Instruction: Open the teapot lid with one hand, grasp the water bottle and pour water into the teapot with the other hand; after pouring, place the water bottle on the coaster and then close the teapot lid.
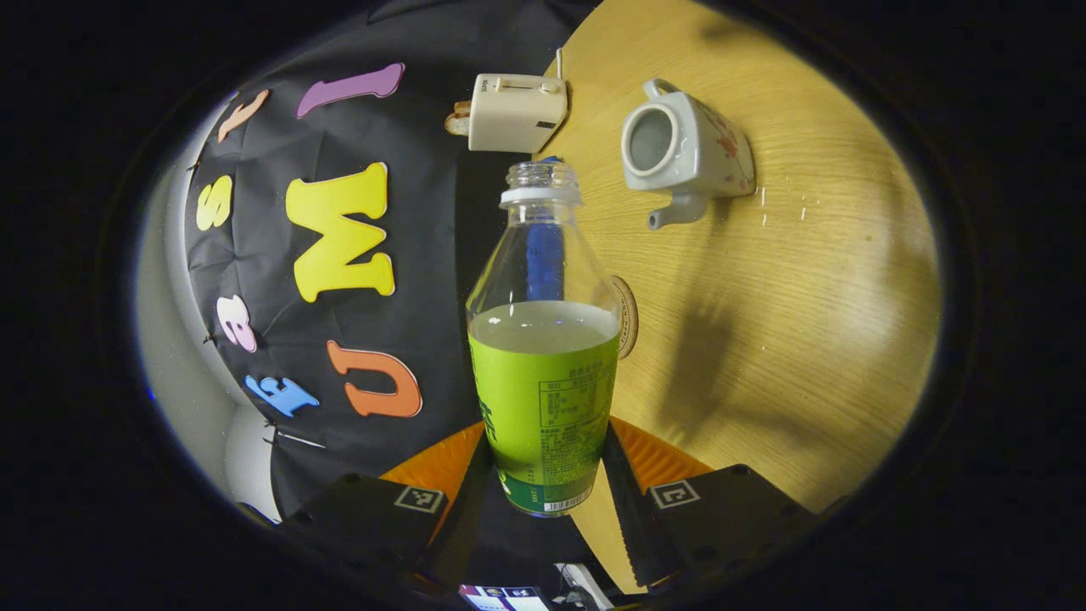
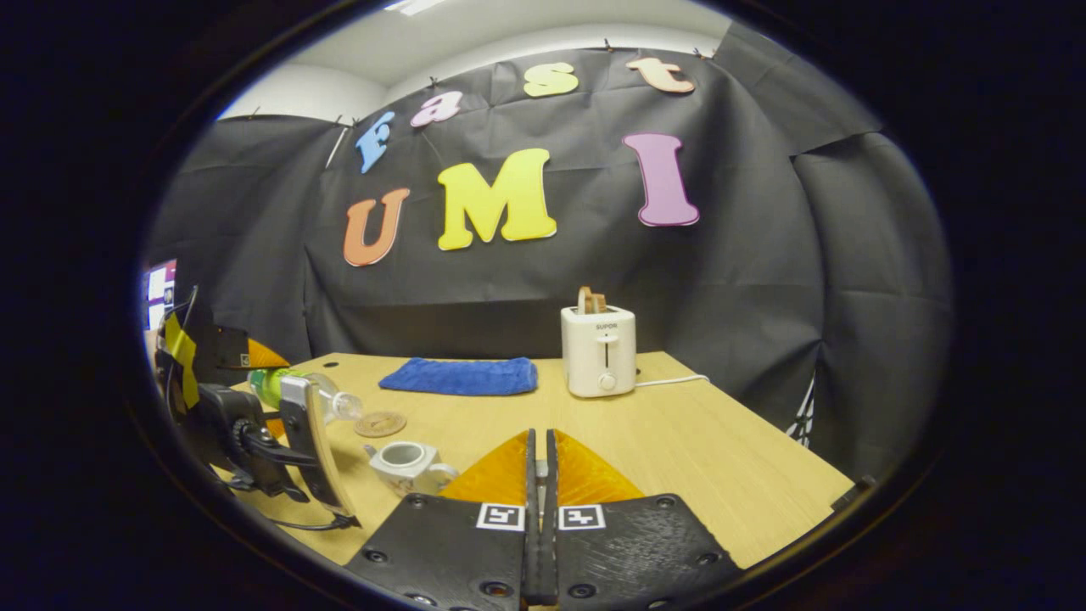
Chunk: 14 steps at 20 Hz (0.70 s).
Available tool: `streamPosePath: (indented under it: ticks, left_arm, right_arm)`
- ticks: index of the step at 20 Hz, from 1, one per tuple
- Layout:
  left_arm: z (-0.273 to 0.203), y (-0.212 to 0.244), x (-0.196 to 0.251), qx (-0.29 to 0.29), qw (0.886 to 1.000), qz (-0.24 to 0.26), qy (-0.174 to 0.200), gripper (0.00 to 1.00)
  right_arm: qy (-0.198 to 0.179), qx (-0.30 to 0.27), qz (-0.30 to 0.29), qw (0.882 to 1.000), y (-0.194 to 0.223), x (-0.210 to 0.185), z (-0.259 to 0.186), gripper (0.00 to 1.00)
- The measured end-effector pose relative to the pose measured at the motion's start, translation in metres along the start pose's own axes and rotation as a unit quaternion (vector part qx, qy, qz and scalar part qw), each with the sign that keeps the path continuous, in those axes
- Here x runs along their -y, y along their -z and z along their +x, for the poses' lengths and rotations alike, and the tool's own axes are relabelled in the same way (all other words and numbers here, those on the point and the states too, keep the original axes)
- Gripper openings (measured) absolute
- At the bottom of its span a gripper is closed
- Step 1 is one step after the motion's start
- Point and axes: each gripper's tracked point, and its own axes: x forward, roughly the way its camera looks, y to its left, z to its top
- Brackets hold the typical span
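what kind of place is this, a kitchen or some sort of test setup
Likely a staged recording booth, not a real kitchen: a black cloth wall backs a wooden table set with a toaster, a teapot and a blue towel.

White toaster (image 2: 598, 350) and blue cloth (image 2: 461, 376) on wooden table (image 2: 721, 450).

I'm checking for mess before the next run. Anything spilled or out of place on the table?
Small pale flecks, possibly droplets, lie on the table beside the teapot. The teapot stands open with no lid on it. The bottle is uncapped in the left gripper.
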Motion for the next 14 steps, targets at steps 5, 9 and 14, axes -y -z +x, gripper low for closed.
streamPosePath:
  ticks: [5,9,14]
  left_arm:
    - [0.001,-0.014,-0.002,0.0,0.998,0.064,-0.001,0.73]
    - [0.002,-0.014,-0.013,-0.01,0.993,0.114,-0.015,0.73]
    - [0.002,-0.02,-0.019,-0.013,0.988,0.151,-0.021,0.72]
  right_arm:
    - [0.003,0.0,0.005,1.0,0.001,0.006,-0.001,0.0]
    - [0.005,-0.001,0.009,1.0,0.001,0.011,-0.002,0.0]
    - [0.006,0.0,0.01,1.0,0.002,0.014,-0.002,0.0]
